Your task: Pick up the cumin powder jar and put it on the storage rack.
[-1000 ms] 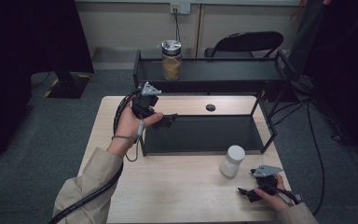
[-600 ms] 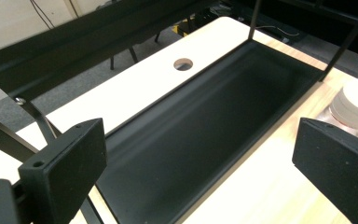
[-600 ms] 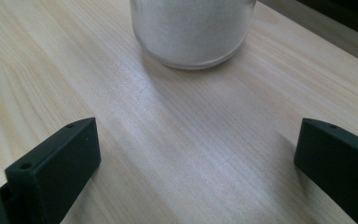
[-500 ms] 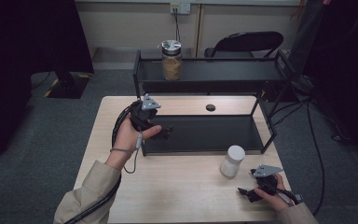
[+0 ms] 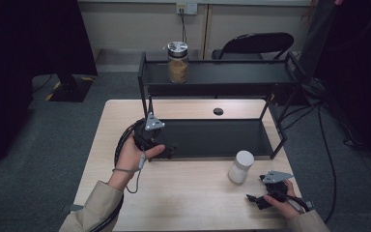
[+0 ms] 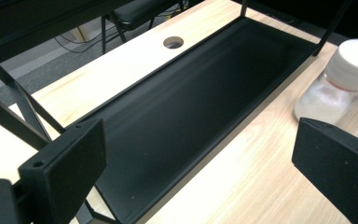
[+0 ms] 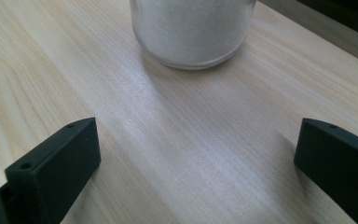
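Note:
A white-lidded jar of white powder (image 5: 241, 166) stands on the wooden table (image 5: 188, 203) just in front of the black rack's lower shelf (image 5: 212, 137). My right gripper (image 5: 255, 199) rests low on the table to the jar's right and nearer the person, open; in the right gripper view the jar (image 7: 193, 28) stands a short way ahead of its empty jaws (image 7: 198, 154). My left gripper (image 5: 170, 151) hovers at the lower shelf's front left corner, open and empty (image 6: 200, 158), looking along the shelf (image 6: 191, 102) toward the jar (image 6: 347, 79).
A glass jar of brown contents (image 5: 178, 62) with a metal lid stands on the rack's top shelf (image 5: 232, 75). A round cable hole (image 5: 218, 111) lies in the table behind the rack. A black chair (image 5: 256, 46) stands beyond it.
My left gripper has come down and toward the person, from the rack's left end to the lower shelf's front left corner. The right gripper and the jar have stayed put.

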A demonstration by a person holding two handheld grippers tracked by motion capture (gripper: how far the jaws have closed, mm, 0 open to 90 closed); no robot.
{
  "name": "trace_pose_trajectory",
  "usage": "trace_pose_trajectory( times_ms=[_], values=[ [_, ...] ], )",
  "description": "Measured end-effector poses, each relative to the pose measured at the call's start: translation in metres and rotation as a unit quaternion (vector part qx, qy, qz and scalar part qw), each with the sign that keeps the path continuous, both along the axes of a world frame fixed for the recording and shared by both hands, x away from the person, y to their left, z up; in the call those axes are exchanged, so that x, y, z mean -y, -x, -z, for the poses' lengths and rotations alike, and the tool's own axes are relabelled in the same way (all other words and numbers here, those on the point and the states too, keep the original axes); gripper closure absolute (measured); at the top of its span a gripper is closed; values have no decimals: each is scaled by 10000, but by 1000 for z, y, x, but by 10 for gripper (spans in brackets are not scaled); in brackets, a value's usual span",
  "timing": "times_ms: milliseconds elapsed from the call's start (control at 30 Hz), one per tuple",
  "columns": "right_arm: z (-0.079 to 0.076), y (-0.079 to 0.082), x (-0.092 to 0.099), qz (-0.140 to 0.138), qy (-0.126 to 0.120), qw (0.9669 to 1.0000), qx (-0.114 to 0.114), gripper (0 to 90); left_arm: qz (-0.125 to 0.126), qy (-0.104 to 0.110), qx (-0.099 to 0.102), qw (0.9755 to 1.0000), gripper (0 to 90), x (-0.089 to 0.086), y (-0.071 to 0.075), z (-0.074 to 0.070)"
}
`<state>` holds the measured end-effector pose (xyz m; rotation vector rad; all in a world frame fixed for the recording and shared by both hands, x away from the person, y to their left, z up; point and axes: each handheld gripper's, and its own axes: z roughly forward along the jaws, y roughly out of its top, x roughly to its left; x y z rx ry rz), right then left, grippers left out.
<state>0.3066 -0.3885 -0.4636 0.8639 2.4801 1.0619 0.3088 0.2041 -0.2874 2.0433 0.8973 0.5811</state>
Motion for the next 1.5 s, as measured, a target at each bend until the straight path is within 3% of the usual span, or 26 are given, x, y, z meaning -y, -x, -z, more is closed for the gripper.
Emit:
trace_pose_trajectory(
  times_ms=[667,1133,1500],
  values=[
    [0,0,0,3,-1,10000,-1,0,96,115,-235,9996,25,-7,8,44],
    [0,0,0,3,-1,10000,-1,0,295,120,-207,9993,23,-15,13,68],
    [0,0,0,3,-1,10000,-1,0,331,149,-343,9988,21,-21,18,89]
  ],
)
